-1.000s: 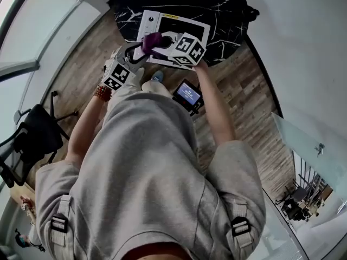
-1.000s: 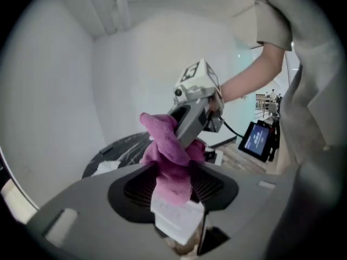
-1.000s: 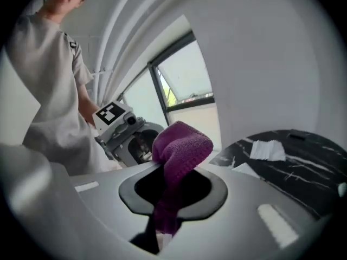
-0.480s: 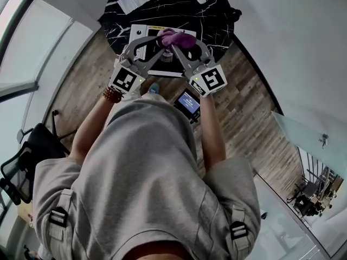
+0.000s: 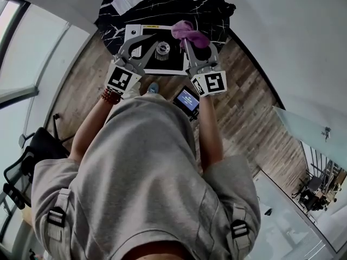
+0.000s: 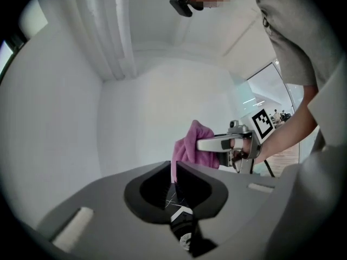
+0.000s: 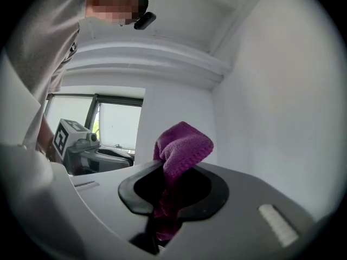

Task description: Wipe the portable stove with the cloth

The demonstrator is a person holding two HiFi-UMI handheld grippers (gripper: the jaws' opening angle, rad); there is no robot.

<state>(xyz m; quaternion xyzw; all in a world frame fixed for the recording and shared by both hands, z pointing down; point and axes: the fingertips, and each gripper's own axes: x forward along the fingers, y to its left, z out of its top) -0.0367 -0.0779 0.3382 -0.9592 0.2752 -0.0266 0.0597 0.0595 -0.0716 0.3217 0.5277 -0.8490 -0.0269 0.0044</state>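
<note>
right gripper (image 7: 167, 191) is clamped on the purple cloth (image 7: 182, 144). the jaws pinch the lower part, so a loose wad sticks up and forward of the tips, which looks like a sensible pad for wiping. left gripper (image 6: 173, 173) has just been closing and its jaws are now nearly together with nothing between them. the pink seen past them is only the cloth in the other tool, so the left is not sharing the grip. the portable stove (image 5: 165, 67) sits on the round black marble table (image 5: 157, 4) near the edge closest to the person, with its burner ring (image 5: 162, 49) showing between the two tools. from the head view the cloth hangs over the stove's right rear part, near the black top panel. both gripper views look at walls and ceiling rather than the stove, so i read both tools as held level and clear of it, with the cloth not in contact. a sheet of paper (image 5: 126, 1) lies well apart at the far left of the table, out of the wipe path. my read is that wiping isn't under way at this instant: the cloth is carried and ready. next the right tool needs to tip down so the wad lands flat on the top. the left tool is over the stove's left side, likely there to steady the body if it slides. risk: the wad is small, so the jaw tips could scrape the panel.
</note>
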